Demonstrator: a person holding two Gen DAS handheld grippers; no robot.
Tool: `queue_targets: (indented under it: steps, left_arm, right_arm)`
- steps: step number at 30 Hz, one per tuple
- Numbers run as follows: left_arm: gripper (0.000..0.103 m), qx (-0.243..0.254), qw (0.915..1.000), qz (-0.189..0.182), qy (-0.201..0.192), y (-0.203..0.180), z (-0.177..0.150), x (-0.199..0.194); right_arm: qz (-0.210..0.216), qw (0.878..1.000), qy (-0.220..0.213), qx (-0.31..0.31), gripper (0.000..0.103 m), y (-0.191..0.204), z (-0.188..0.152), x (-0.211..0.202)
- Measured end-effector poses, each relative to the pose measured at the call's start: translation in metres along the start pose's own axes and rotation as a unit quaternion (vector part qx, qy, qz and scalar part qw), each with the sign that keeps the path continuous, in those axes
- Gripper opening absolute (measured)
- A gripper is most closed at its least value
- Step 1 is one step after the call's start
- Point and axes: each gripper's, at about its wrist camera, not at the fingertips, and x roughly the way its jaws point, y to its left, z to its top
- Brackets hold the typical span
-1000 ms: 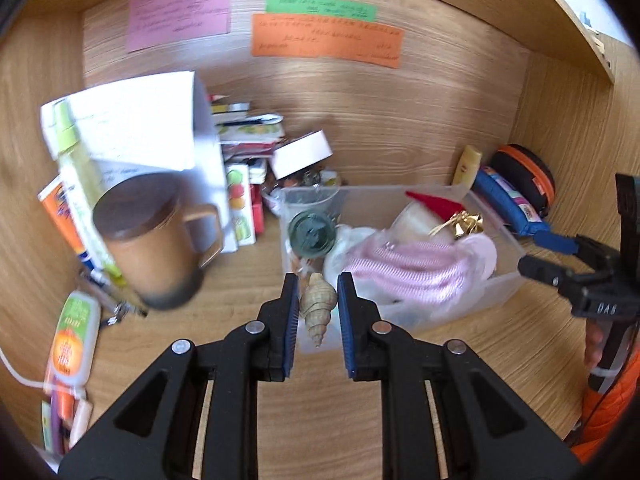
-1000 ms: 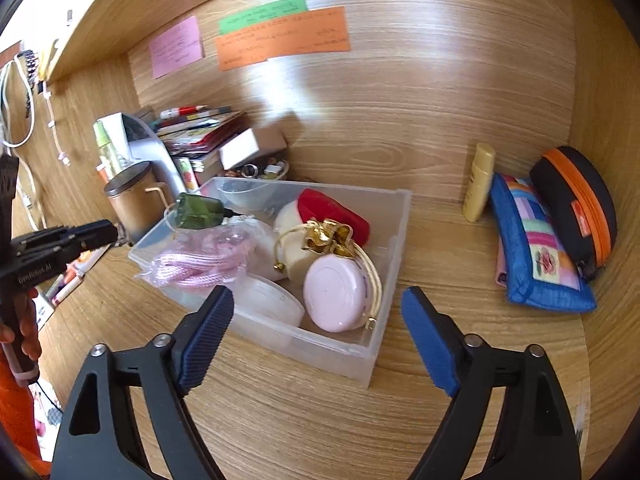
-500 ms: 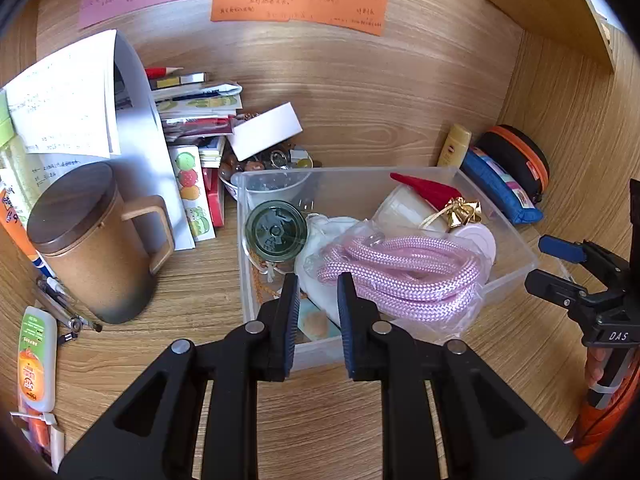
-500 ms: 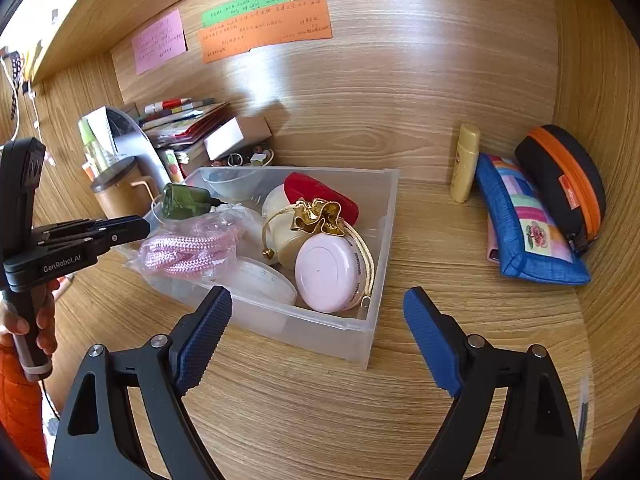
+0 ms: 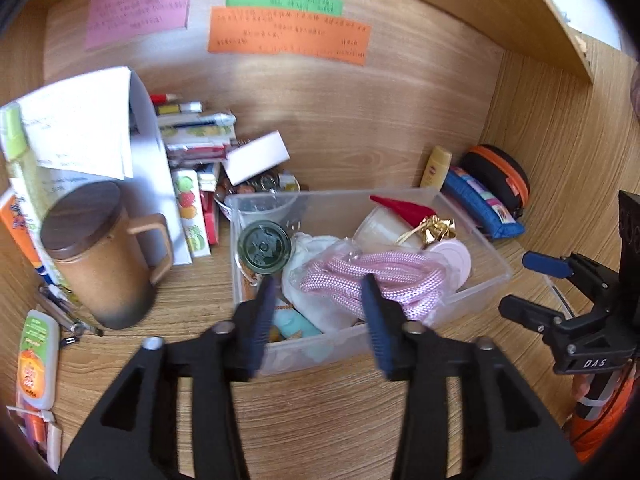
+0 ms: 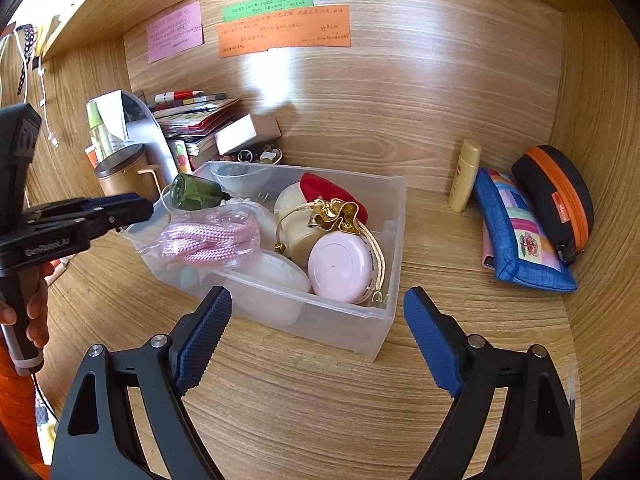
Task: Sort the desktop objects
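Two grippers, both mine: left gripper (image 5: 318, 316) just opening, empty, over the clear bin's (image 5: 486, 240) near-left corner; right gripper (image 6: 318, 334) spread wide, empty, best lifted clear before the next pick.

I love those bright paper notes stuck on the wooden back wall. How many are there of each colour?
Pink note: 1
Green note: 1
Orange note: 1
Total: 3
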Motion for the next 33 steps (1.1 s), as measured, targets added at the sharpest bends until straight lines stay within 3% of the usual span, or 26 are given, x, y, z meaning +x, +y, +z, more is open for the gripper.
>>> queue_targets:
  steps: [2,6,11,18,33]
  left_arm:
    - [0.067,0.001,0.9998,0.012,-0.017,-0.004,-0.003,-0.011]
    - [0.086,0.001,0.9983,0.035,-0.047,-0.011,-0.011,-0.031]
    - [0.098,-0.013,0.9956,0.056,-0.074,-0.020,-0.024,-0.056]
    - [0.102,0.003,0.9918,0.087,-0.093,-0.043,-0.047,-0.075]
    - [0.103,-0.004,0.9870,0.119,-0.108,-0.057,-0.064,-0.062]
  right_arm:
    - [-0.006,1.000,-0.003,-0.007,0.086,0.005,-0.001,-0.003]
    - [-0.021,1.000,-0.013,-0.019,0.086,0.017,-0.004,-0.011]
    - [-0.030,0.999,-0.029,-0.034,0.098,0.032,-0.012,-0.023]
    - [-0.067,0.993,-0.073,-0.066,0.103,0.055,-0.027,-0.045]
    - [-0.086,0.991,-0.103,-0.003,0.103,0.025,-0.031,-0.054]
